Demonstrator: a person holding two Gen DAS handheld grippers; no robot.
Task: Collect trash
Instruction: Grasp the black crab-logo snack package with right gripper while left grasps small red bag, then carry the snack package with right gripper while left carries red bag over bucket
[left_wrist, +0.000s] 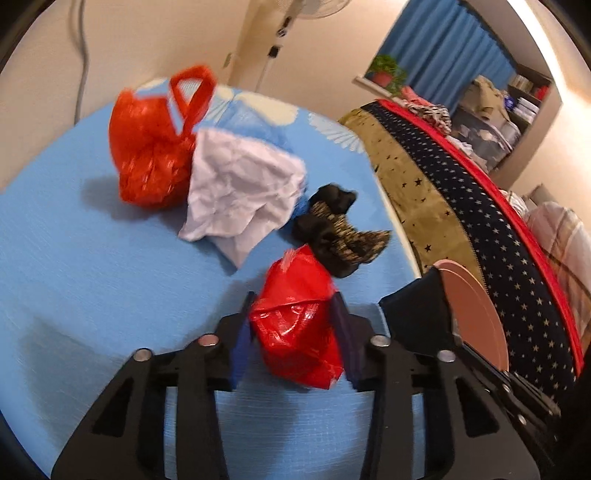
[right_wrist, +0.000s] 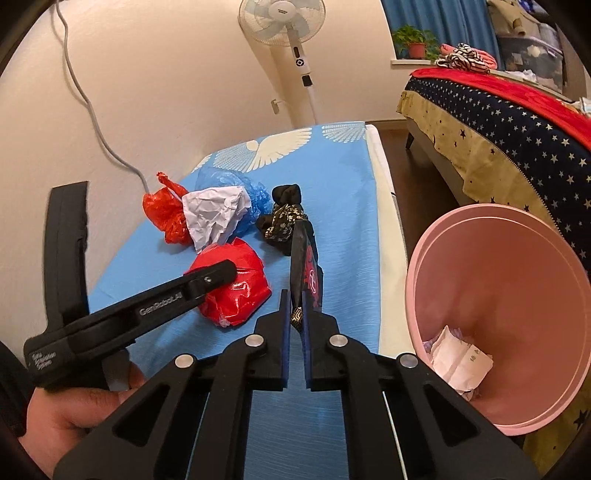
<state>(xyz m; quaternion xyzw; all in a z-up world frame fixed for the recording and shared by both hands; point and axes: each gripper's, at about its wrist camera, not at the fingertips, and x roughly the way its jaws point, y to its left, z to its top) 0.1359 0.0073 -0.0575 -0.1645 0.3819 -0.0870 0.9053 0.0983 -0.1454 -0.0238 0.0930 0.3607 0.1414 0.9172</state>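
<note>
— Well, the right gripper (right_wrist: 295, 325) is clenched on that flat black wrapper with red print (right_wrist: 308, 266), lifted over the blue-covered counter (right_wrist: 351, 206), presumably bound for the pink plastic bin (right_wrist: 517, 280) off the counter's right edge.

— And the left gripper (left_wrist: 293, 325)?

— Its jaws straddle the crumpled glossy red plastic bag (left_wrist: 295, 332); whether they pinch it, I can't tell. Other scraps lie toward the far edge.

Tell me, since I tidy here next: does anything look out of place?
Yes: crumpled trash litters the blue table, including red bags, white paper and a black-gold wrapper. The pink bin beside it looks tilted.
</note>
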